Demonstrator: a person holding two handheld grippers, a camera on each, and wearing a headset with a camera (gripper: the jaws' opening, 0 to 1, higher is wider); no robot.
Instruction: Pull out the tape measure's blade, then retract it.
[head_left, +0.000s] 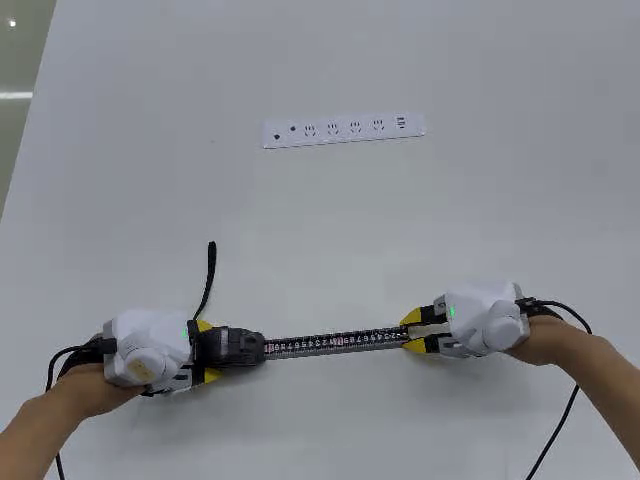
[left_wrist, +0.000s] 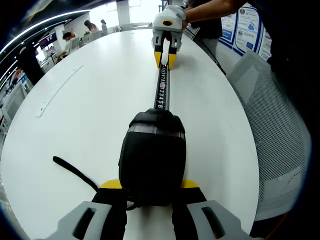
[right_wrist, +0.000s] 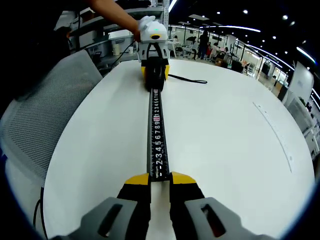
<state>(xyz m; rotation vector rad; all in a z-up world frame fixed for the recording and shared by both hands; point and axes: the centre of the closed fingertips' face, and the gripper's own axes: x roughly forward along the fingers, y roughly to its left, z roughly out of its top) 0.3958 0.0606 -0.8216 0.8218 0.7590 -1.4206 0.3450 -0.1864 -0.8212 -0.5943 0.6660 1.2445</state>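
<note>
The tape measure (head_left: 232, 346) is laid near the front edge of the white table (head_left: 450, 220), its black case clamped between the jaws of the left gripper (head_left: 208, 350). The blade (head_left: 335, 342) is drawn out straight, and its tip is pinched by the closed jaws of the right gripper (head_left: 412, 333). The pull is judged part done. It is best done with the case held firm, the blade kept flat and in line with the case mouth, and the tip gripped throughout, so that the return can be eased in, not snapped. A black strap (head_left: 208, 275) is trailed from the case. A white power strip (head_left: 343, 129) is set well apart, farther back. A mesh chair (left_wrist: 272, 125) is seen beside the table, with a lit office beyond.
</note>
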